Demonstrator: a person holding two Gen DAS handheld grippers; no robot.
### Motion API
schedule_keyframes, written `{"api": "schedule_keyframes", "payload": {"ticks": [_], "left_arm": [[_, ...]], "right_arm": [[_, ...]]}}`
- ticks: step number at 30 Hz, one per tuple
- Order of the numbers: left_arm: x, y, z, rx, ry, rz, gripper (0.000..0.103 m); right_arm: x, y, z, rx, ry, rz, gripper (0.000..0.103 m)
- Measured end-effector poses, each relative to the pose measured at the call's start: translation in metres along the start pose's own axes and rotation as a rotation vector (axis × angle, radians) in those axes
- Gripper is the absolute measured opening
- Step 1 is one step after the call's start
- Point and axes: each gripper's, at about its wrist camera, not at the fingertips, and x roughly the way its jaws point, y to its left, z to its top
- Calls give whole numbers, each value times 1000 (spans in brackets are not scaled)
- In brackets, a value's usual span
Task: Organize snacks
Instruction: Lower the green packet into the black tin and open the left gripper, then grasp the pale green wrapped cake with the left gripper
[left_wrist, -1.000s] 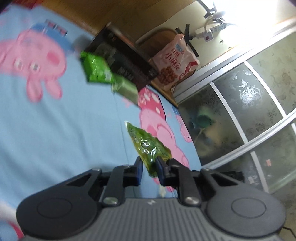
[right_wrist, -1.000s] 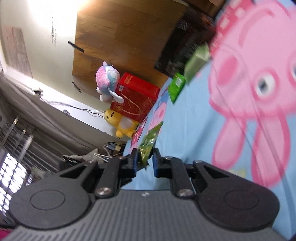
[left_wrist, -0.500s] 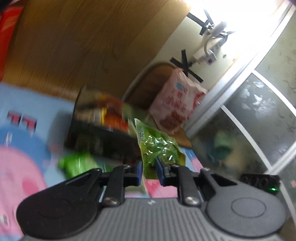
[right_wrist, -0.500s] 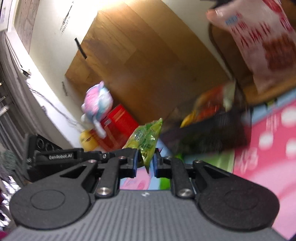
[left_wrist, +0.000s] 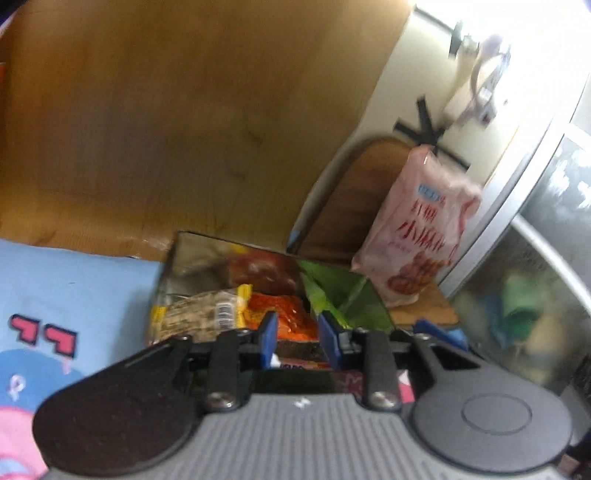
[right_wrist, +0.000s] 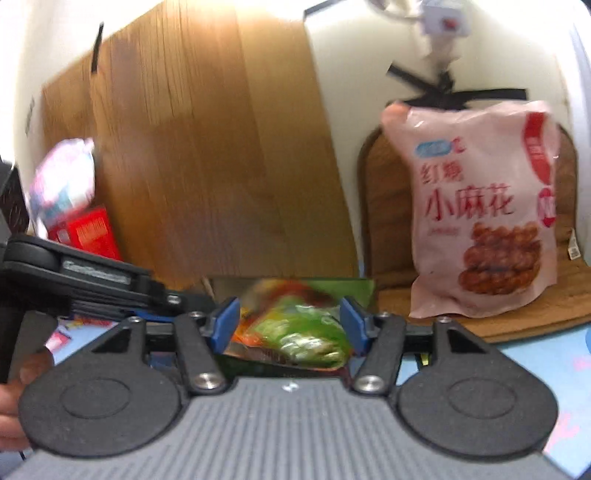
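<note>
Both green packets, pinched between the pads earlier, are now lying loose in the dark box; left gripper and right gripper have just been opening, gripping nothing; green packet is apparently resting just beyond the right fingertips.

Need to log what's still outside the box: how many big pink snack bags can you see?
1: the big pink snack bag stands on the wooden chair behind the snack box. Others may be hidden.

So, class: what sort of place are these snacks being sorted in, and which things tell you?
Probably a bedroom at home: a cartoon bedsheet, a wooden headboard and a plush toy beside it.
</note>
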Motion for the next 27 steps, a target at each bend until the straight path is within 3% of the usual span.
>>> {"api": "schedule_keyframes", "payload": {"ticks": [3,7,11,15,19,23,27], "left_arm": [[-34,11,-12,-24,-31,0,30],[-55,21,-39,-53,14,17,30],[-38,12,-67,-38,101,43,30],[-16,-1,-81,-31,146,10,30],[8,-1,-78,-62,153,35,30],[26,-1,-76,-84,178,39,30],[36,-1,-74,-112,196,24,35]], "right_arm": [[-22,-5,-15,56,4,57,62],[-18,5,-36,31,117,78,62],[3,-5,-41,120,226,70,62],[8,-19,-45,206,249,56,62],[-1,-23,-52,241,257,61,60],[5,-17,-54,214,304,111,61],[7,3,-55,87,342,169,61]]}}
